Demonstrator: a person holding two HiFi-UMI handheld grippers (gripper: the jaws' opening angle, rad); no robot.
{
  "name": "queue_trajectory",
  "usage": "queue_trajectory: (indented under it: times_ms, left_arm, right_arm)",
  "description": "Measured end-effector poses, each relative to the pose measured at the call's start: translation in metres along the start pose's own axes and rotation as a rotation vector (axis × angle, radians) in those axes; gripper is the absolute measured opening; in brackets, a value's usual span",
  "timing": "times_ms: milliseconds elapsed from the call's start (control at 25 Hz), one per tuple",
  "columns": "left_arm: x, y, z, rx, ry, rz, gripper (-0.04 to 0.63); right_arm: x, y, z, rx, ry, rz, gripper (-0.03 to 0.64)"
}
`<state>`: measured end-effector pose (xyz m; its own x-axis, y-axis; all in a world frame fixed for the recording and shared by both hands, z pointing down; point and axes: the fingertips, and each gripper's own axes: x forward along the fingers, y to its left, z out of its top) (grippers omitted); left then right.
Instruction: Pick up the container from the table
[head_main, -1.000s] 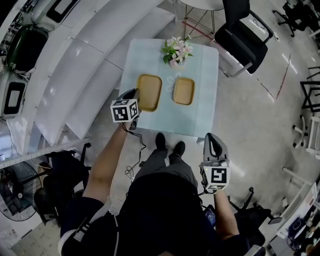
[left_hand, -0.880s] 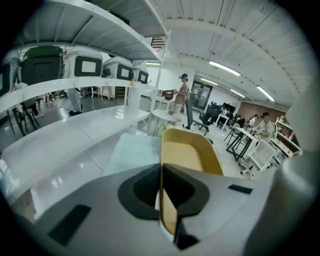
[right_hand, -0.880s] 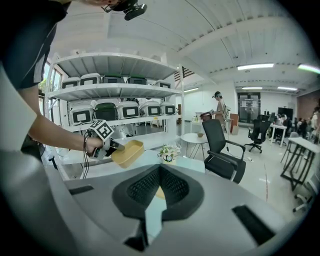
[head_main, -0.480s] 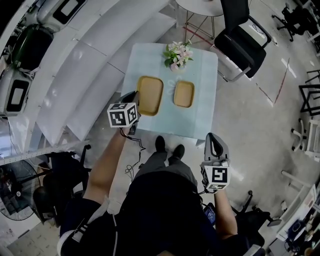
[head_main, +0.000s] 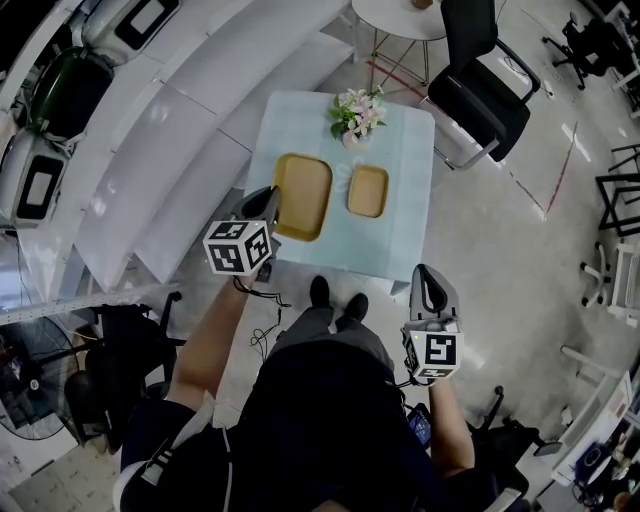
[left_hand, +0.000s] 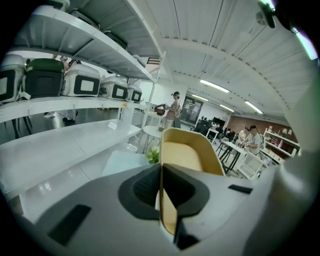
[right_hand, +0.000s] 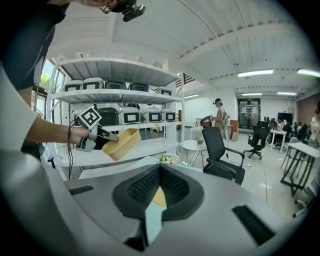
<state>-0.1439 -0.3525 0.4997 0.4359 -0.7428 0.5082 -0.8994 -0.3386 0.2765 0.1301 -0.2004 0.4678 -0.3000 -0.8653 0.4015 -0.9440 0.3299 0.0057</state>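
The larger yellow container (head_main: 303, 196) hangs tilted above the pale blue table (head_main: 400, 235). My left gripper (head_main: 270, 197) is shut on its near rim. In the left gripper view the container (left_hand: 184, 154) rises straight ahead, with its thin wall pinched between the dark pads (left_hand: 186, 187). The right gripper view shows the same container (right_hand: 122, 142) in the air, held by the left gripper (right_hand: 111, 139). A smaller yellow container (head_main: 368, 190) lies on the table to its right. My right gripper (head_main: 429, 283) hovers off the table's near right corner, jaws together and holding nothing.
A vase of flowers (head_main: 356, 112) stands at the table's far edge. White shelving (head_main: 150, 150) with cases runs along the left. A black office chair (head_main: 485, 75) and a small round table (head_main: 400, 12) stand beyond the table. People are in the background.
My left gripper has risen toward the camera with the larger container, lifting it off the table. The right gripper has hardly moved.
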Motion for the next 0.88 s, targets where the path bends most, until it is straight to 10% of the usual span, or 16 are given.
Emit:
queue_trajectory:
  times_ms: [880]
  left_arm:
    - [-0.105,-0.061,0.072,0.344,-0.382,0.073,0.011]
  right_arm:
    - [-0.024,0.007,0.063,0.005,-0.153,0.002,0.000]
